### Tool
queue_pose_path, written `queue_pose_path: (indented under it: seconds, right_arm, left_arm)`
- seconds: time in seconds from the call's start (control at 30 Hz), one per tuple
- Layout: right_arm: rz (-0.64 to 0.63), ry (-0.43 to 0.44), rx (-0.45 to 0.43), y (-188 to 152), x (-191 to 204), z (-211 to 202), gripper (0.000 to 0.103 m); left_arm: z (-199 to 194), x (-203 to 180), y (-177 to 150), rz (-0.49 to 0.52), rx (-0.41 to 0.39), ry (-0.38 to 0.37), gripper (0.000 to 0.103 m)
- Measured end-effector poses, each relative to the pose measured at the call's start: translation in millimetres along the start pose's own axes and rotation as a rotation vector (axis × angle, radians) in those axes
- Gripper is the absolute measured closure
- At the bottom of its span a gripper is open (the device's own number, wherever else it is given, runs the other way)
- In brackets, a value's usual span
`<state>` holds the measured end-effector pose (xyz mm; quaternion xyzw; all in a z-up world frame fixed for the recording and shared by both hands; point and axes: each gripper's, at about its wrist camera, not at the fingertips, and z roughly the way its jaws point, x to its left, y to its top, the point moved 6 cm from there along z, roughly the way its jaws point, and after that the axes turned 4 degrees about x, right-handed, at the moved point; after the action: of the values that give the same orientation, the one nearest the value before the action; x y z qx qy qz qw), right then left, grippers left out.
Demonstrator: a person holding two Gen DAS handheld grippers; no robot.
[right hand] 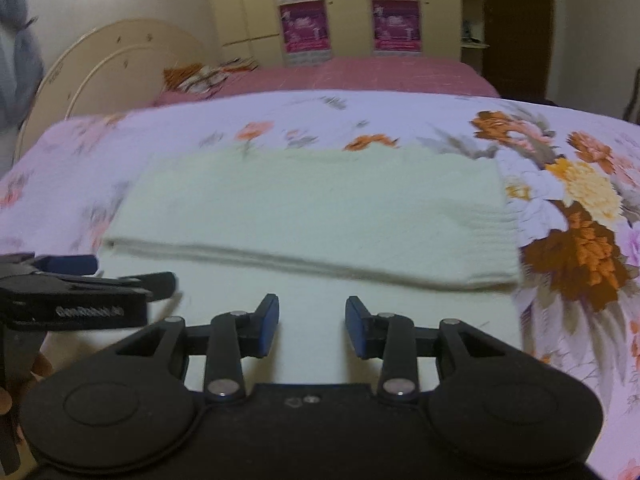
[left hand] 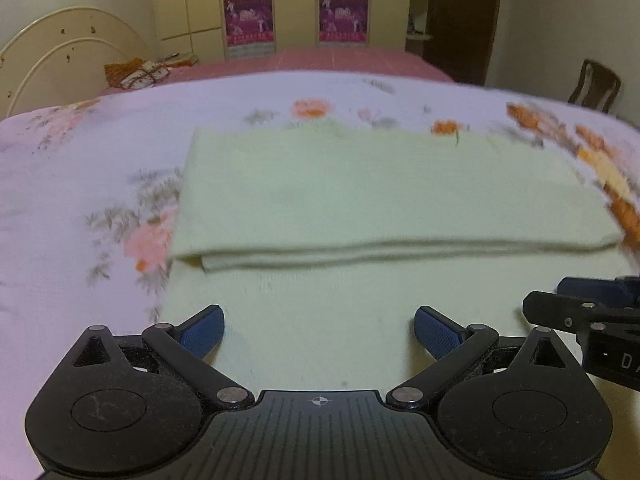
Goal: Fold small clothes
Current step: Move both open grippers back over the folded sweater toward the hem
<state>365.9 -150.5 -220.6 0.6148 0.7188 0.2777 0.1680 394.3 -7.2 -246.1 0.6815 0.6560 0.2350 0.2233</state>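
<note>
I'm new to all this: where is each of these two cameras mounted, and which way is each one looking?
Left wrist view: sits on the left gripper, looking forward and down over its open blue fingers at the pale folded garment on the floral sheet; the right gripper pokes in at the right edge.
Right wrist view: sits on the right gripper, jaws apart and empty, facing the same way; the left gripper and some fingers of the person show at left.
Shared: garment, sheet, pink bed, wardrobe.
</note>
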Motion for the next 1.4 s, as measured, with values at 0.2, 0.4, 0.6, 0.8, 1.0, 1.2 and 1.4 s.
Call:
queue_pose_path:
  seconds: [0.2, 0.4, 0.6, 0.8, 1.0, 1.2, 1.4]
  right_arm:
    - [-0.063, -0.059, 0.032, -21.2, -18.3, -4.5, 0.065]
    - [-0.037, -0.083, 0.034, -50.7, -46.6, -30.4, 0.064]
    - [-0.049, -0.100, 0.031, -57.6, -56.4, -38.1, 0.064]
    - [0.008, -0.077, 0.006, -61.1, -68.1, -63.7, 0.062]
    - [-0.062, 0.102, 0.011, -78.2, -3.7, -84.2, 0.062]
    - [-0.204, 0.065, 0.065, -120.1, 27.7, -80.4, 0.065]
    - [-0.120, -0.107, 0.037, -143.8, -31.0, -107.8, 0.064]
  left_arm:
    - [-12.0, 24.8, -19.0, -0.049, 0.013, 0.044, 0.003]
    - [-28.4, 37.2, -42.6, -0.098, 0.019, 0.072, 0.003]
    - [-49.9, 45.0, -50.6, -0.108, 0.020, 0.131, 0.003]
    - [-94.2, 44.6, -70.5, -0.122, -0.006, 0.110, 0.003]
    - [-103.1, 3.2, -98.2, -0.031, 0.029, 0.033, 0.003]
    - [-102.2, 14.3, -128.9, -0.009, 0.042, 0.027, 0.003]
    - [-113.3, 56.4, -149.6, -0.061, 0.043, 0.029, 0.000]
